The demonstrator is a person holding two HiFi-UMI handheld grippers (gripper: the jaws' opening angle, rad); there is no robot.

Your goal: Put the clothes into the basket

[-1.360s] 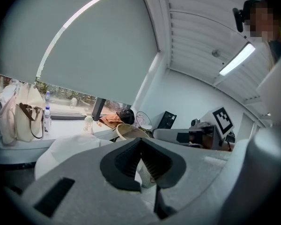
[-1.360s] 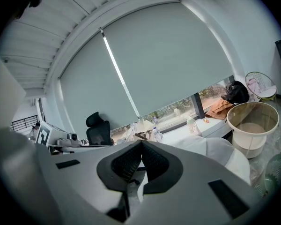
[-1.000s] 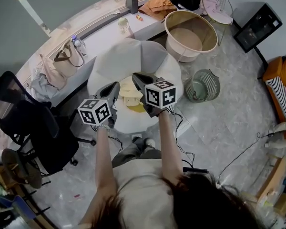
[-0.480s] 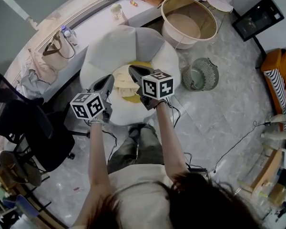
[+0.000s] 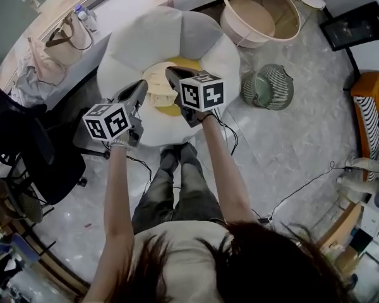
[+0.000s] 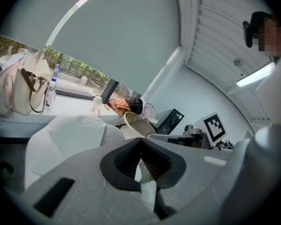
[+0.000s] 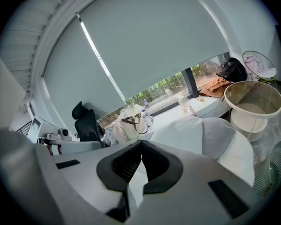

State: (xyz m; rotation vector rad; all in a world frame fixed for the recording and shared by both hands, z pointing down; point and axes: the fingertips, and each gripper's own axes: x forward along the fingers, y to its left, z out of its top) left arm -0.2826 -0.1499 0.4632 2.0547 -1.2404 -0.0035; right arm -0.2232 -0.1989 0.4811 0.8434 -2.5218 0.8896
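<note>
Pale folded clothes (image 5: 156,88) lie on the yellow middle of a white flower-shaped cushion (image 5: 132,40). A big round cream basket (image 5: 260,11) stands on the floor behind it to the right; it also shows in the left gripper view (image 6: 136,123) and the right gripper view (image 7: 253,102). My left gripper (image 5: 139,86) hangs just over the clothes' left edge, jaws shut and empty (image 6: 140,142). My right gripper (image 5: 170,74) hovers over the clothes' right side, shut with nothing held (image 7: 141,144). Neither visibly touches the cloth.
A green wire bin (image 5: 268,87) sits on the floor right of the cushion. A black office chair (image 5: 25,150) is at the left. Tote bags (image 5: 63,40) rest on the window ledge. Cables (image 5: 303,188) trail over the floor, and a black box (image 5: 357,24) stands far right.
Both grippers have sunk toward the cushion and now sit over the clothes. Their jaws stayed shut throughout.
</note>
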